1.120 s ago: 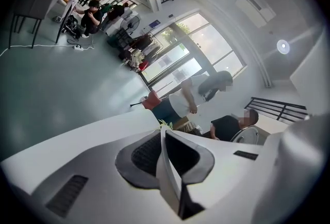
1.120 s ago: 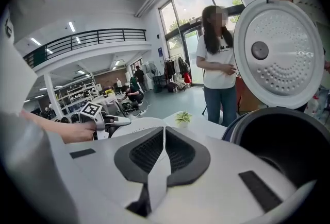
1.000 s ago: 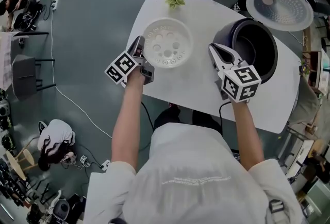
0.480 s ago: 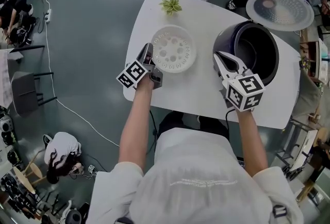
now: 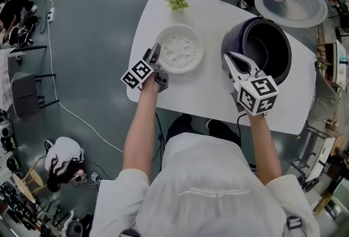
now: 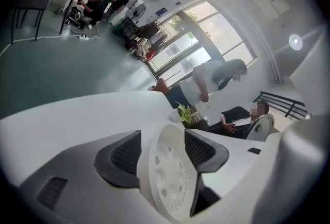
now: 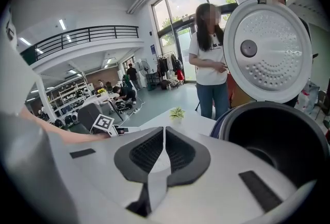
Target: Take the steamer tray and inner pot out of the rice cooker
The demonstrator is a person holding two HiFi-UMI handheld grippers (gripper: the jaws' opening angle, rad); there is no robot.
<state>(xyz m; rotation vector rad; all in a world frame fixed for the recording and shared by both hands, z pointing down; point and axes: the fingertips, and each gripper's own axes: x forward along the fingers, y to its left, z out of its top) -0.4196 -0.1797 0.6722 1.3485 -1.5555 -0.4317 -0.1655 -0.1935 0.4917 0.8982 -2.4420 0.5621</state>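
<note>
On the white table [image 5: 218, 97], left side, the steamer tray [image 5: 179, 48] sits flat, already out of the rice cooker [image 5: 228, 45]. Left gripper [image 5: 154, 55] has its jaws spread wide, just opened, with the tray's near rim between them but not squeezed. Right gripper [image 5: 229, 59] is pinched closed on nothing, just beside the cooker's front rim. Inner pot [image 5: 266, 50] looks still inside, with the lid [image 5: 289, 1] flipped open.
</note>
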